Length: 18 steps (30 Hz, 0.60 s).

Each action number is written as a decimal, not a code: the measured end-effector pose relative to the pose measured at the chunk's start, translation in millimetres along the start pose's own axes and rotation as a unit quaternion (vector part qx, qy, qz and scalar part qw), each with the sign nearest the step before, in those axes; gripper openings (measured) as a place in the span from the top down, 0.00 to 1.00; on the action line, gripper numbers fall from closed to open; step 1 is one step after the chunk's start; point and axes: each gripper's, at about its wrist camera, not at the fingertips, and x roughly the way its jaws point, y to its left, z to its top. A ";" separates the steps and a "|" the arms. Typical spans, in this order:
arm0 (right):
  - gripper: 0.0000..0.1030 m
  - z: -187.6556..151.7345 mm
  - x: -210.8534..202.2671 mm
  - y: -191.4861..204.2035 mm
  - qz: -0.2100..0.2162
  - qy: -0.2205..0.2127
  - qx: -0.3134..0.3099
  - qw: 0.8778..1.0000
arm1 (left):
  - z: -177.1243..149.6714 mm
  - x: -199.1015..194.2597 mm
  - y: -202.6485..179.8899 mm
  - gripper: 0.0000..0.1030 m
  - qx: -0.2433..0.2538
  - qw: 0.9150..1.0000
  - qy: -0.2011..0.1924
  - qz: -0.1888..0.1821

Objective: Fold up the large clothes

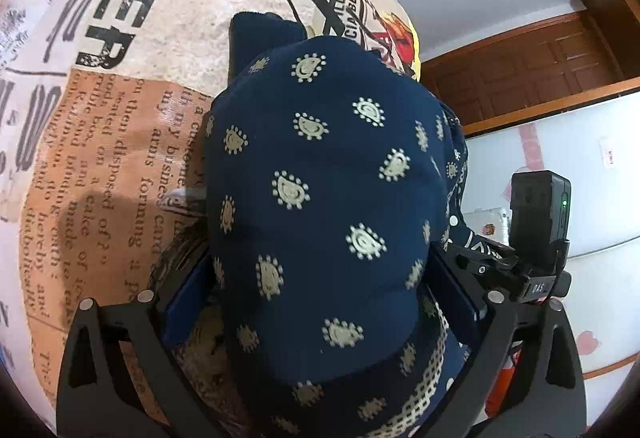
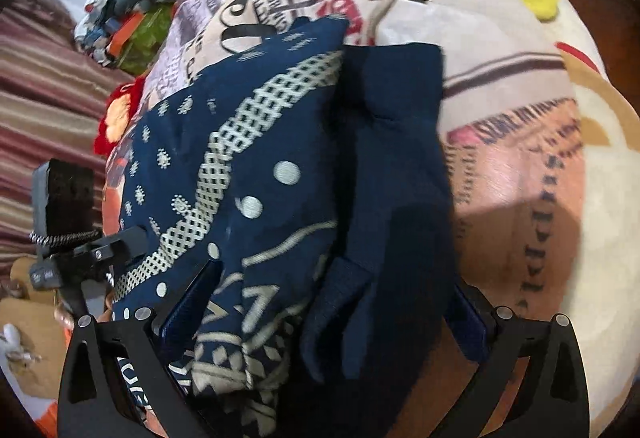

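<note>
Two tools engaged in a folding step: left tool spread wide around the bunched navy patterned garment, pads apparently not pressing it; right tool likewise wide astride the same garment, grip not discernible. Garment heaped on the printed bed cover. Next, probably: close on an edge, spread flat.
</note>
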 end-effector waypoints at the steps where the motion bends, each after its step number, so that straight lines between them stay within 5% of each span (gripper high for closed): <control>1: 0.00 1.5 2.1 2.9 0.002 0.000 -0.002 1.000 | 1.4 2.2 1.8 0.02 -0.005 1.000 0.003 -0.006; 9: 0.00 8.9 14.4 14.0 0.018 -0.018 -0.001 1.000 | 8.5 18.7 7.4 0.03 -0.028 0.999 0.008 -0.035; 18: 0.39 9.6 13.4 18.1 0.061 -0.034 -0.006 0.998 | 2.8 5.0 -0.2 0.17 -0.006 0.999 -0.017 -0.037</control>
